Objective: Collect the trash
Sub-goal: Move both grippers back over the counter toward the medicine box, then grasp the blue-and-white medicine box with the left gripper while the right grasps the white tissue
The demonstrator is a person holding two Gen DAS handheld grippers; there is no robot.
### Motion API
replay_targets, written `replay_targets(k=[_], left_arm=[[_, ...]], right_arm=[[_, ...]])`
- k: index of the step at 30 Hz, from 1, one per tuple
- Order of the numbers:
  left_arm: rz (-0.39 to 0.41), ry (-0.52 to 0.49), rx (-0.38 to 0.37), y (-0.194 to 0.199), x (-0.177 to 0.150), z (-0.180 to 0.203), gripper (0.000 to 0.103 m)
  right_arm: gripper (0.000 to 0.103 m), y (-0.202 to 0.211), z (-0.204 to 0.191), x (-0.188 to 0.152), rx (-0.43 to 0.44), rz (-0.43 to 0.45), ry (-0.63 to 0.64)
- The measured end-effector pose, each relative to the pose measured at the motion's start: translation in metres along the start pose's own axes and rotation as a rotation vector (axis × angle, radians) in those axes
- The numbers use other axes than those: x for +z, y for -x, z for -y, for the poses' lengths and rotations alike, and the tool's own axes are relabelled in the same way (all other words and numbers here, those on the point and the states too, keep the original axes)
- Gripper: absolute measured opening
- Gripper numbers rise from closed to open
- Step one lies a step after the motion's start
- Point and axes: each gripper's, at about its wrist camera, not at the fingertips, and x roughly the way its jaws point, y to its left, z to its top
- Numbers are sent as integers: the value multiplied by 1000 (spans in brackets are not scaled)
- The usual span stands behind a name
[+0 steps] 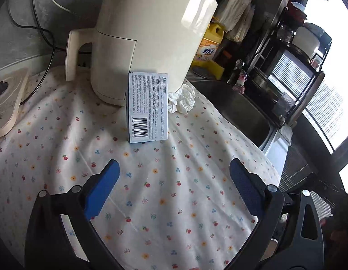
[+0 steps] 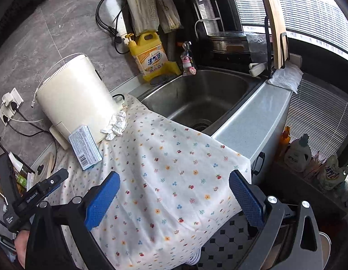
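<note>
A pale blue cardboard box (image 1: 148,108) with small print and a barcode lies on the floral cloth (image 1: 164,191), against the base of a cream appliance (image 1: 149,33). A crumpled white tissue (image 1: 182,99) lies just right of the box. My left gripper (image 1: 174,180) is open and empty, a short way in front of the box. In the right wrist view the box (image 2: 85,149) and tissue (image 2: 115,124) lie at the left, beside the appliance (image 2: 74,94). My right gripper (image 2: 174,193) is open and empty, over the cloth's (image 2: 169,175) near part.
A steel sink (image 2: 196,99) lies right of the cloth, a yellow detergent jug (image 2: 150,55) behind it. Cables and wall sockets (image 2: 10,105) are at the left. A cream board (image 1: 7,103) lies far left. The left gripper's body (image 2: 36,196) shows at lower left. Bottles (image 2: 296,151) stand on the floor.
</note>
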Motion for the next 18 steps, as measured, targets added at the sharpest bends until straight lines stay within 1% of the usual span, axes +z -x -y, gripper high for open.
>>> replay_targets(k=[4, 8, 11, 14, 18], left_arm=[[-9, 14, 0, -10, 6, -11, 97], [-30, 55, 16, -22, 4, -18, 97], [-26, 72, 43, -30, 5, -19, 97], [-15, 104, 75, -40, 9, -19, 97], [-17, 142, 115, -57, 15, -18, 97]], right_arm=[[95, -14, -13, 11, 9, -9, 23], [94, -35, -21, 21, 34, -53, 63], [93, -53, -30, 29, 67, -81, 127], [93, -76, -41, 38, 106, -122, 222], [91, -104, -49, 61, 171, -164, 295]])
